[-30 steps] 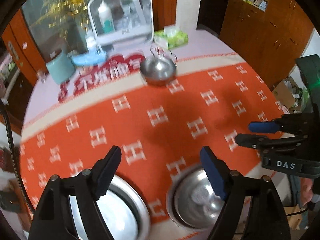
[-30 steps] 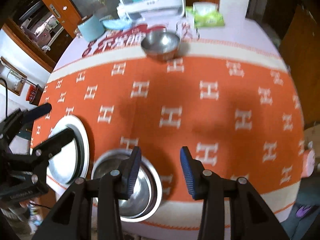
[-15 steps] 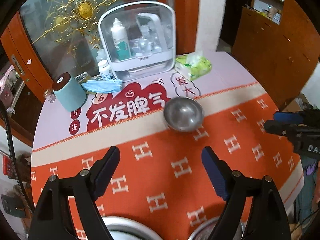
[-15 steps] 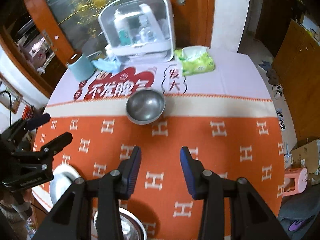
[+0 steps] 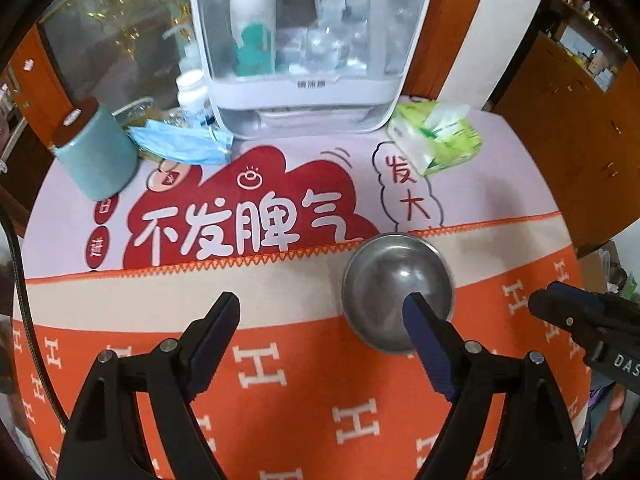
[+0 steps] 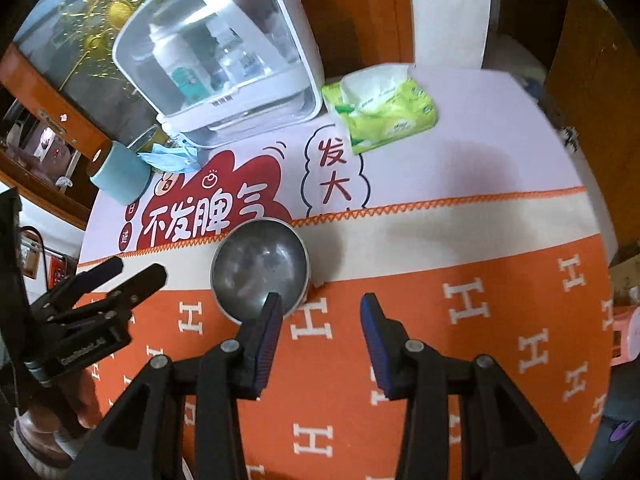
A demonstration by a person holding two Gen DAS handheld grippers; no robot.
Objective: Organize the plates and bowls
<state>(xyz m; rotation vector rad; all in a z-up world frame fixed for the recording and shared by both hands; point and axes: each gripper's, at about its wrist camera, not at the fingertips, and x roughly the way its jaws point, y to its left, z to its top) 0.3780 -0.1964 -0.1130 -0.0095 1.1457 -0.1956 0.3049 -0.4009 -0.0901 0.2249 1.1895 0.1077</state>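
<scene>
My left gripper (image 5: 320, 338): jaws spread wide, nothing between them – its right blue pad crosses the near rim of the bowl in my left view, but I cannot tell whether it touches.
My right gripper (image 6: 322, 322): jaws partly apart, gripping nothing; only orange cloth shows between the pads, and the left pad sits just before the bowl's near edge.
Round stainless-steel bowl (image 5: 396, 292): upright and empty on the table, straddling the line where the cream band meets the orange – ahead of both grippers, between them.
Orange tablecloth with white H pattern (image 6: 460, 340): covers the near part of the table.
Red and white printed mat with Chinese characters (image 5: 240, 216): lies beyond the zigzag-stitched hem.
Green tissue pack (image 6: 380, 108): far right of the mat.
Teal cylindrical canister (image 5: 94, 156): far left, a blue face mask (image 5: 180, 146) beside it.
White plastic storage case with clear front (image 5: 308, 44): at the back edge, bottles inside.
</scene>
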